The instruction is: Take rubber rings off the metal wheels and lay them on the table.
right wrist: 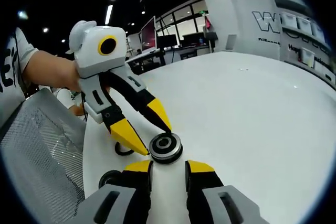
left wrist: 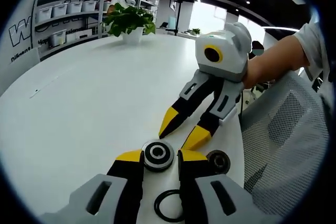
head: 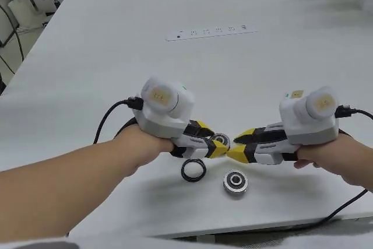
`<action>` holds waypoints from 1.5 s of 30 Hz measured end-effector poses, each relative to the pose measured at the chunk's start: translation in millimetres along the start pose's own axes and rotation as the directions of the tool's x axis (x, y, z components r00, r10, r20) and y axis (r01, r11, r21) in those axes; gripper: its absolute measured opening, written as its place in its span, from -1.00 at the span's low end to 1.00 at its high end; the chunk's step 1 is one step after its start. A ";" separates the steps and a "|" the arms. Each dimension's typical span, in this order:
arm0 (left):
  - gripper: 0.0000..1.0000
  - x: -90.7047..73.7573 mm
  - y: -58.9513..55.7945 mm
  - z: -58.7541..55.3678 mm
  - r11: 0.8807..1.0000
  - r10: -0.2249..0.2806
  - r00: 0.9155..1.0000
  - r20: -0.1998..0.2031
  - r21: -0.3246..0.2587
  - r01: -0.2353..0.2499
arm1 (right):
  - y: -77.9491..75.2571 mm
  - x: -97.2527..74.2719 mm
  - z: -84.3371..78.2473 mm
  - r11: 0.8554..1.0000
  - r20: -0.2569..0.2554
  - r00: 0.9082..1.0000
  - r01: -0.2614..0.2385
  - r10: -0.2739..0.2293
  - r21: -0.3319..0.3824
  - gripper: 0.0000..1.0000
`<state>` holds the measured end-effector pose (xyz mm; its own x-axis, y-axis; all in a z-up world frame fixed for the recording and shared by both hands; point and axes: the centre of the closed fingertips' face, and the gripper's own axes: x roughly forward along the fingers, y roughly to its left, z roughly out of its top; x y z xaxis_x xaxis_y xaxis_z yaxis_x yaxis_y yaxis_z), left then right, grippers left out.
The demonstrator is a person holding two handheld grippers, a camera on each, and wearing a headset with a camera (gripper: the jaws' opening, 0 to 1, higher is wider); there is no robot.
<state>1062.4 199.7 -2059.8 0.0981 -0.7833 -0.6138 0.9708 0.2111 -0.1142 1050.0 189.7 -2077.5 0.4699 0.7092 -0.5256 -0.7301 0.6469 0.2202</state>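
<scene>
My left gripper (head: 218, 143) is shut on a small metal wheel (left wrist: 158, 155) with a dark rubber ring around its rim, held just above the table. In the left gripper view its yellow tips press the wheel's two sides. My right gripper (head: 231, 146) faces it tip to tip, open, its fingertips (left wrist: 169, 124) just short of the wheel (right wrist: 165, 147). A loose black rubber ring (head: 193, 169) lies flat on the table below the grippers. A second wheel (head: 235, 182) with its ring on lies to the right of the loose ring.
The white table (head: 175, 74) stretches far ahead, with a power strip (head: 211, 31) set into it at the back. The near edge runs just below the second wheel. A mesh chair (left wrist: 286, 145) stands beside the table, and a potted plant (left wrist: 127, 22) sits at the far end.
</scene>
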 end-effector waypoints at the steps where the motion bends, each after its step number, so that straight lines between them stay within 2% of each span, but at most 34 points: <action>1: -0.63 0.1 0.4 0.0 1.000 0.002 1.000 0.000 -0.001 -0.002 | 0.0 -0.1 0.0 1.000 0.000 1.000 0.000 0.000 0.000 -0.56; 3: -0.66 0.4 0.6 -0.1 1.000 0.003 1.000 -0.002 0.003 -0.003 | 0.0 -0.2 -0.1 1.000 0.000 1.000 0.001 -0.001 -0.001 -0.57; 10: -0.76 2.9 -3.2 -1.5 0.993 0.023 0.999 -0.031 0.112 -0.019 | -0.3 0.8 0.5 1.000 0.002 1.000 0.002 -0.002 -0.002 -0.57; 15: -0.81 3.2 -1.6 -1.2 0.991 0.037 0.999 -0.038 0.128 -0.032 | -0.1 1.1 0.5 1.000 0.001 1.000 0.003 -0.003 -0.005 -0.56; 28: -0.85 3.3 -0.1 -1.1 0.990 0.056 0.998 -0.021 0.130 -0.053 | 6.0 7.2 2.6 1.000 -0.004 1.000 -0.008 0.008 -0.026 -0.56; 38: -0.85 3.5 -0.6 -0.8 0.991 0.069 0.998 -0.004 0.117 -0.068 | 5.5 7.2 3.1 0.999 -0.003 1.000 0.006 -0.006 -0.039 -0.59; 42: -0.85 3.5 -0.6 -0.8 0.991 0.070 0.998 -0.004 0.114 -0.069 | 3.7 3.6 -0.3 0.998 -0.015 1.000 0.012 -0.013 -0.063 -0.70; 45: -0.85 3.5 -0.2 -0.7 0.991 0.076 0.997 -0.004 0.114 -0.075 | 1.4 2.1 -4.2 0.999 -0.025 1.000 0.017 -0.018 -0.034 -0.87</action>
<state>1062.4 197.4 -2062.4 0.1705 -0.7627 -0.6239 0.9793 0.2012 0.0217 1047.9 190.9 -2081.7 0.4704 0.6900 -0.5501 -0.7384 0.6491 0.1827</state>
